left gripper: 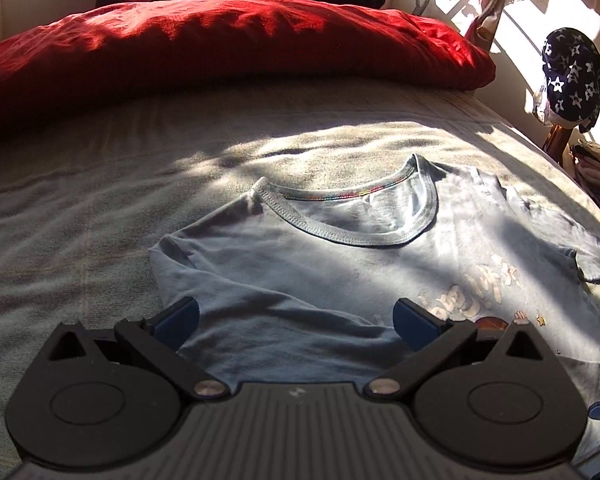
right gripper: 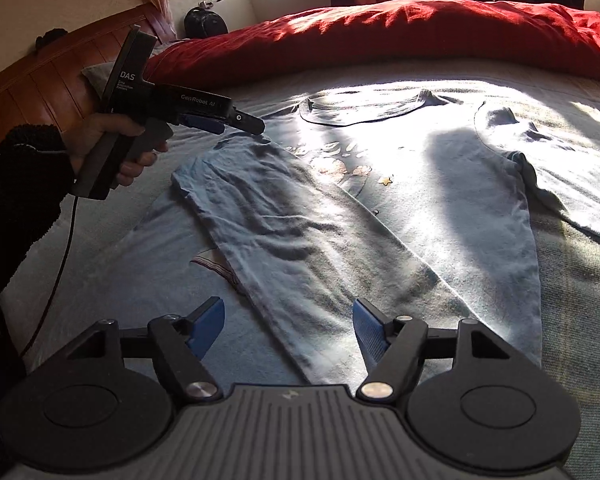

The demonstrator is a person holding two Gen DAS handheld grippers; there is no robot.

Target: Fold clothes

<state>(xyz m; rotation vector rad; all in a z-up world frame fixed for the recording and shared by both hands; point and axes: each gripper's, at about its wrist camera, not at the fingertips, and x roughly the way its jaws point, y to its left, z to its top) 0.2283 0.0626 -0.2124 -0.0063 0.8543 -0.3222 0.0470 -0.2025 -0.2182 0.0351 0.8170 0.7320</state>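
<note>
Between the spread blue fingers (right gripper: pixel 366 330) of the right gripper (right gripper: pixel 288 330), released and empty, runs the folded-over flap of a light blue cotton T-shirt (right gripper: pixel 420 200), its long axis stretching away toward the collar; the left gripper (left gripper: pixel 296 322), also released, hovers nearer the neckline.

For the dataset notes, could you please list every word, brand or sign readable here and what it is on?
"DAS": upright black plate of the left handheld tongs.
"GenRobot AI": their black barrel.
Small lines under "DAS": too small to read.
Pale lettering on the light blue cotton T-shirt: unreadable.
</note>
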